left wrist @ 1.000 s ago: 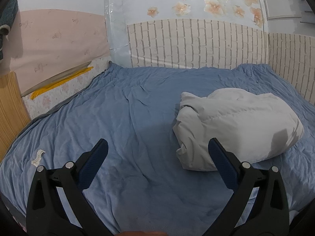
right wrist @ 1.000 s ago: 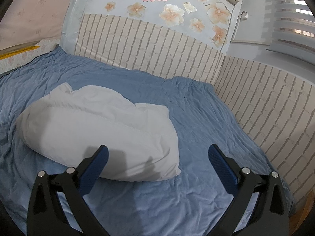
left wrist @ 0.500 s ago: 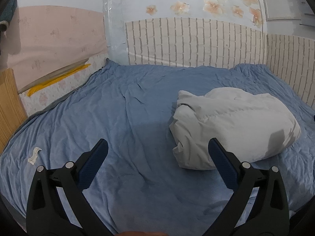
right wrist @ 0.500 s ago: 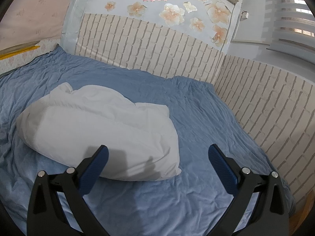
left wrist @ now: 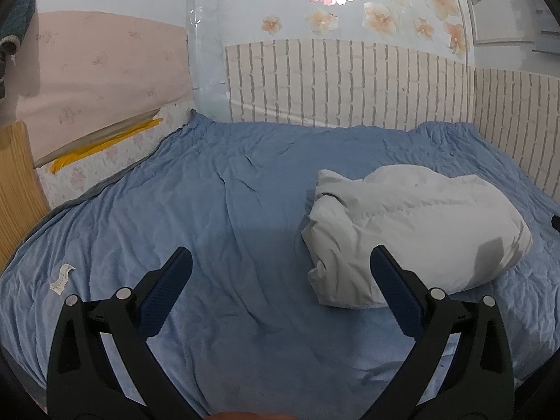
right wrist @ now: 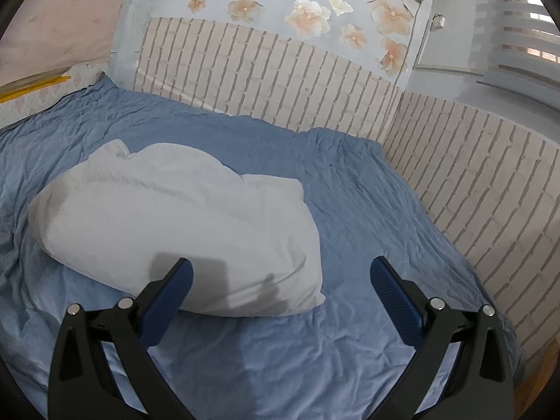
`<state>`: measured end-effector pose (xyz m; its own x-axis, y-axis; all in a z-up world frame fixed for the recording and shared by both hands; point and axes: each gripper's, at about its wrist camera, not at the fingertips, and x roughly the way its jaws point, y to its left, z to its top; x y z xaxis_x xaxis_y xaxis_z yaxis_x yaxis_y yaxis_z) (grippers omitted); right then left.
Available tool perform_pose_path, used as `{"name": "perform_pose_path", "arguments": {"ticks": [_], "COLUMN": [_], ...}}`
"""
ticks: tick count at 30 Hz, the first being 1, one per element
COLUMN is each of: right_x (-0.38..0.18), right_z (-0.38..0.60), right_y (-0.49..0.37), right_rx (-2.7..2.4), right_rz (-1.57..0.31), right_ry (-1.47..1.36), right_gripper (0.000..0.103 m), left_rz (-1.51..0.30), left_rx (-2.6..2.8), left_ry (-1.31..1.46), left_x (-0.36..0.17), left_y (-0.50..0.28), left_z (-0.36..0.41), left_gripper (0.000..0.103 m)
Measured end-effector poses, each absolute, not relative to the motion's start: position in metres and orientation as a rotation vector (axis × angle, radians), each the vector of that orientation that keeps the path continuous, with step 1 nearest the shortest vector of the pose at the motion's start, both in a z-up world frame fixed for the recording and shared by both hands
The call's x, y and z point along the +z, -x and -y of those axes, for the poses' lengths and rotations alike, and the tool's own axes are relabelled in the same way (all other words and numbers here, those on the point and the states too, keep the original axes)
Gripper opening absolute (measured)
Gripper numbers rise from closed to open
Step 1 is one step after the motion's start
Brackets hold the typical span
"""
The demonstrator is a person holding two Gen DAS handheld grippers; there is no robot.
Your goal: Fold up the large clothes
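Note:
A puffy white garment [left wrist: 413, 234] lies bundled on the blue bed cover [left wrist: 210, 217], to the right in the left wrist view. In the right wrist view the white garment [right wrist: 175, 224] lies left of centre on the bed cover [right wrist: 367, 217]. My left gripper [left wrist: 280, 262] is open and empty, held above the cover, left of and short of the bundle. My right gripper [right wrist: 280, 273] is open and empty, held just short of the bundle's near right corner. Neither gripper touches the garment.
A small white paper slip [left wrist: 62, 277] lies on the cover at the left. Brick-pattern wall panels [right wrist: 472, 182] line the far and right sides of the bed. A wooden board [left wrist: 14, 182] and a pink panel [left wrist: 98, 80] stand at the left.
The left wrist view has drifted slightly, so the garment sits a little lower and further left in it. The right wrist view has tilted slightly. Both grippers stay open.

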<state>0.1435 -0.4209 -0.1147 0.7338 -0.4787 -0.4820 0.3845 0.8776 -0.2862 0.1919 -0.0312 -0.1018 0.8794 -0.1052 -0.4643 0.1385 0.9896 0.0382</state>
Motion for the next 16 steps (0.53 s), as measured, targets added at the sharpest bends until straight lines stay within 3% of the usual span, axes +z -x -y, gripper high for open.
{"name": "perform_pose_path", "arguments": {"ticks": [16], "right_x": [-0.1185], "right_z": [0.4267], "right_y": [-0.1493], "right_rx": [-0.464], "right_rz": [-0.613], "right_ry": [0.161], "right_gripper": [0.101], "left_rz": [-0.488], "left_rx": [-0.117], "left_ry": [-0.061], "left_x": [-0.1007], "left_y": [-0.1933], "left_z": [0.0264], "left_gripper": [0.100]}}
